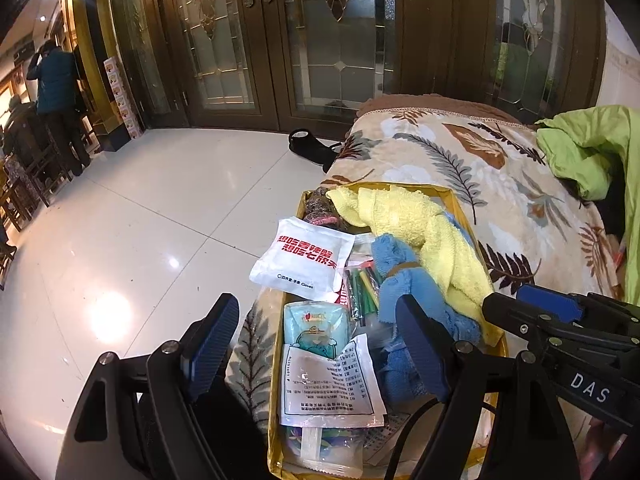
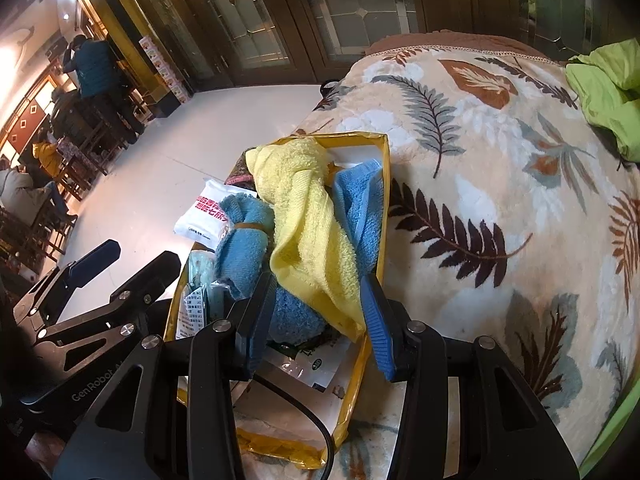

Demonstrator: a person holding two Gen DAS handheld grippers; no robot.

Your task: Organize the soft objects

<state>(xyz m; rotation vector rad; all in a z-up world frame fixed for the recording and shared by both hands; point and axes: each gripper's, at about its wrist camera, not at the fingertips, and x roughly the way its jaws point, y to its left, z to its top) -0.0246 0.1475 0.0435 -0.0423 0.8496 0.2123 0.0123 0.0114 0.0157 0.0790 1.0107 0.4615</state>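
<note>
Right tongs (image 2: pixel 316 320) sit half-closed around yellow towel (image 2: pixel 308 220), left tongs (image 1: pixel 320 344) spread; lifting could drag blue cloth (image 2: pixel 244 240) from box (image 2: pixel 385 200).

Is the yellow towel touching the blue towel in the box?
Touching. The right wrist view shows the yellow towel draped directly over the blue towel.

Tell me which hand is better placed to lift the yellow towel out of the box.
Probably the right. The right gripper already has the yellow towel's lower end between its fingers, while the left gripper stands open over packets.
</note>
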